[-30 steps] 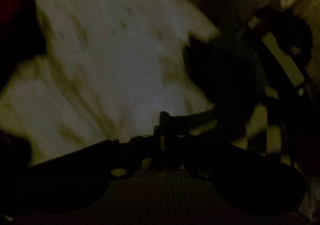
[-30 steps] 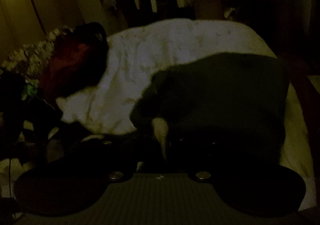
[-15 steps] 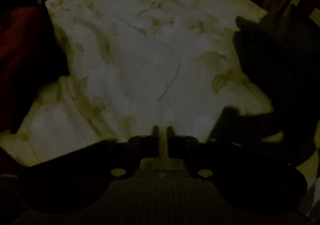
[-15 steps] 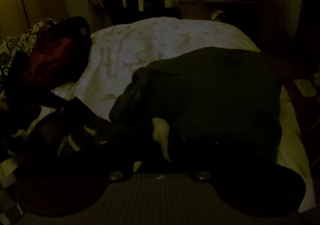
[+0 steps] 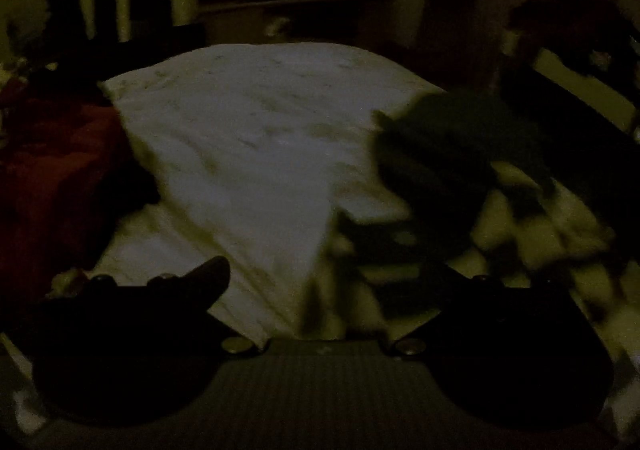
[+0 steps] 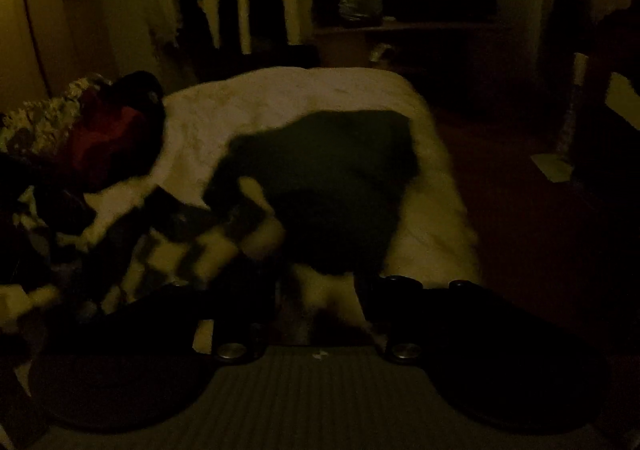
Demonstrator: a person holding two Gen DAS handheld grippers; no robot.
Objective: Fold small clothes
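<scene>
Count: one dark garment, one red garment, one patterned cloth. One white bed. Two grippers.

I see a big white bed sheet spread over the bed. Past it is a dark shelf with a shiny crinkly bag on top. A patterned pillow lies far left.

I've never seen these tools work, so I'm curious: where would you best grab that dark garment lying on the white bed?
Probably the dark garment by its near left corner, where a flap lifts off the white bedding. Coming low from the near side lets one finger slip under that loose edge; the middle lies flat.
</scene>
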